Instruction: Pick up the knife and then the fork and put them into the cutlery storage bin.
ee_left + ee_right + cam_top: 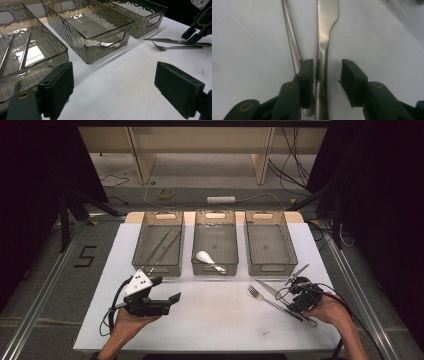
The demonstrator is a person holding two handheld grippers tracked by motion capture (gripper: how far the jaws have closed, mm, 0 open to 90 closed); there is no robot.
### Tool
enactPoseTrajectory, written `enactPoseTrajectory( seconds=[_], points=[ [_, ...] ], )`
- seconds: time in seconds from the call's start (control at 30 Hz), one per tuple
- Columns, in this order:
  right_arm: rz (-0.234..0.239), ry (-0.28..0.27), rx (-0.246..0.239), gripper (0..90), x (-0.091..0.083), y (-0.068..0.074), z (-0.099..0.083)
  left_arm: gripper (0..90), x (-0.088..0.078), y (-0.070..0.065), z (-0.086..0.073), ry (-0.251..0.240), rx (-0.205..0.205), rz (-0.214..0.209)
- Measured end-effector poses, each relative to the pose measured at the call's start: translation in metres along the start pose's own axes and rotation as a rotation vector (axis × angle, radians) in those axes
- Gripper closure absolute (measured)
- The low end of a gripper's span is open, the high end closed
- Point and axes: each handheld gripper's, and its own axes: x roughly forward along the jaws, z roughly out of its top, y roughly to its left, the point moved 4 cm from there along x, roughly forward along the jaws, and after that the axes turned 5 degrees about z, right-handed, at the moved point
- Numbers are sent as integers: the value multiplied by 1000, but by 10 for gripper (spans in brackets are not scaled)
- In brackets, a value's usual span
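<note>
The left gripper (176, 298) is idling wide open and empty beside the chopstick bin (159, 242). At right, the right gripper (327, 72) is straddling the knife (324, 50) handle on the white mat (215, 320), jaws narrowed but not yet pinching. The left jaw is overlapping the adjacent fork (291, 37); closing squarely on the knife alone is probably wisest.

left gripper (165, 302): black body, grey three-cornered plate with dark dots, black cable
right gripper (327, 72): black jaws, brass-coloured pivot pins
forearms: bare, sleeveless
</note>
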Motion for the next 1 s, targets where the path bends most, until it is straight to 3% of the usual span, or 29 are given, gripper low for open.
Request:
enactPoseTrajectory(
  seconds=[0.17, 0.57, 1.0],
  points=[
    [-5, 28, -4, 672, 4, 0, 0, 153, 0, 0, 0, 1, 1, 0],
    [24, 39, -16, 783, 5, 1, 2, 153, 0, 0, 0, 2, 3, 1],
    [24, 56, -31, 806, 4, 3, 4, 153, 0, 1, 0, 1, -2, 3]
  ],
)
